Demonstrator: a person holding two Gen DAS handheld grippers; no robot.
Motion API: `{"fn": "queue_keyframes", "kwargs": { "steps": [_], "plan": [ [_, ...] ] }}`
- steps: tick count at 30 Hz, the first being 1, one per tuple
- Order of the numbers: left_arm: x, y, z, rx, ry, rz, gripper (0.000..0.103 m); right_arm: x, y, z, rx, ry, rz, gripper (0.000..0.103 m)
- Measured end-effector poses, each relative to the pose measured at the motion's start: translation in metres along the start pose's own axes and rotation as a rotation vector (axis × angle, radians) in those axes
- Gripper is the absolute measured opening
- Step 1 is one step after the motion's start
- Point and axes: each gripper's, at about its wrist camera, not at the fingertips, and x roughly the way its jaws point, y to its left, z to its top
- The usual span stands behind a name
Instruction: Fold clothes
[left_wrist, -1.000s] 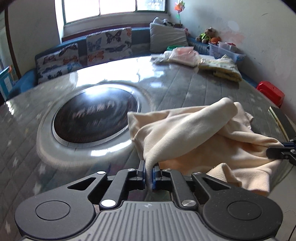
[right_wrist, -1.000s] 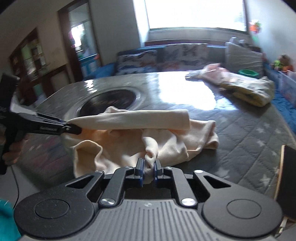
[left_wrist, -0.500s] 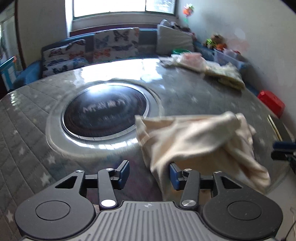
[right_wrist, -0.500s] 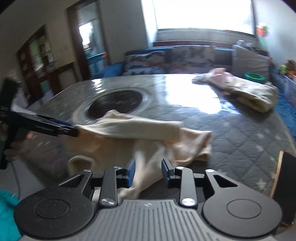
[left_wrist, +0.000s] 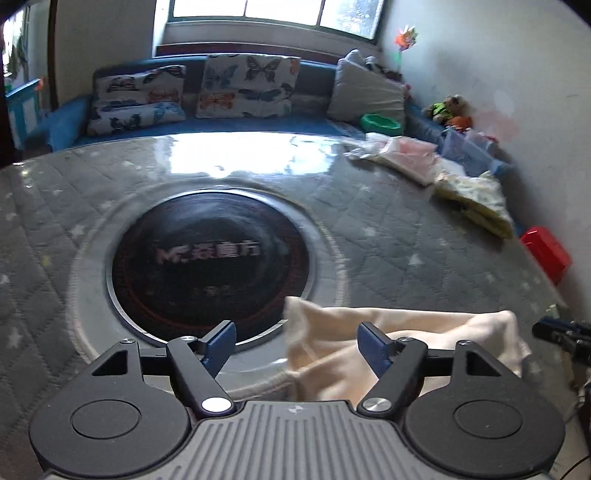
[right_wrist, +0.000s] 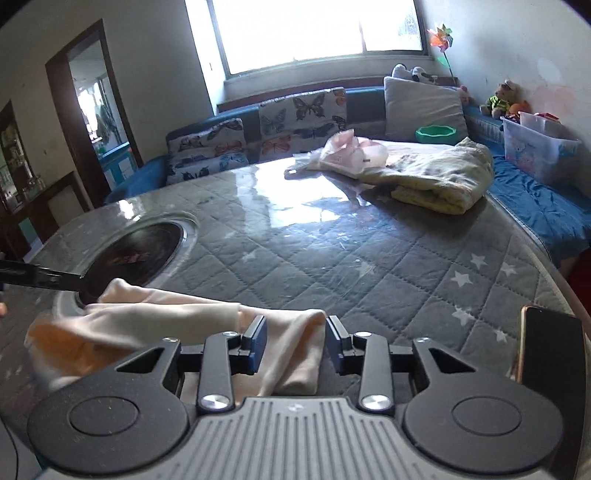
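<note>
Both the left tongs (left_wrist: 297, 343) and right tongs (right_wrist: 295, 341) are opening, gripping nothing, so the cream garment (right_wrist: 155, 325) settles on the desk (right_wrist: 369, 258).

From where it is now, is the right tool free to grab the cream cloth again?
Probably yes. The right tool has its jaws opening with the cream cloth lying loose between them on the table, and nothing blocks it.

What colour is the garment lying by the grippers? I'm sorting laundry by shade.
Pale cream, plain with no print: the garment shows best in the right wrist view.
</note>
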Motion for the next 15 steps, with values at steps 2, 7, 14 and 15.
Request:
{"fn": "queue_keyframes", "kwargs": {
  "steps": [2, 7, 14, 15],
  "plan": [
    [0.006, 0.006, 0.003, -0.026, 0.011, 0.022, 0.076, 0.013, -0.002, 0.001, 0.004, 0.014, -0.009, 0.042],
    [0.031, 0.005, 0.012, -0.007, 0.02, 0.024, 0.076, 0.037, -0.004, -0.001, 0.042, 0.057, 0.002, 0.042],
    [0.074, -0.002, 0.016, -0.007, 0.069, -0.015, 0.074, 0.05, -0.006, 0.002, 0.075, 0.067, 0.024, 0.041],
    [0.077, -0.002, 0.016, -0.01, 0.074, -0.024, 0.071, 0.052, -0.006, 0.002, 0.078, 0.071, 0.028, 0.041]
  ]
}}
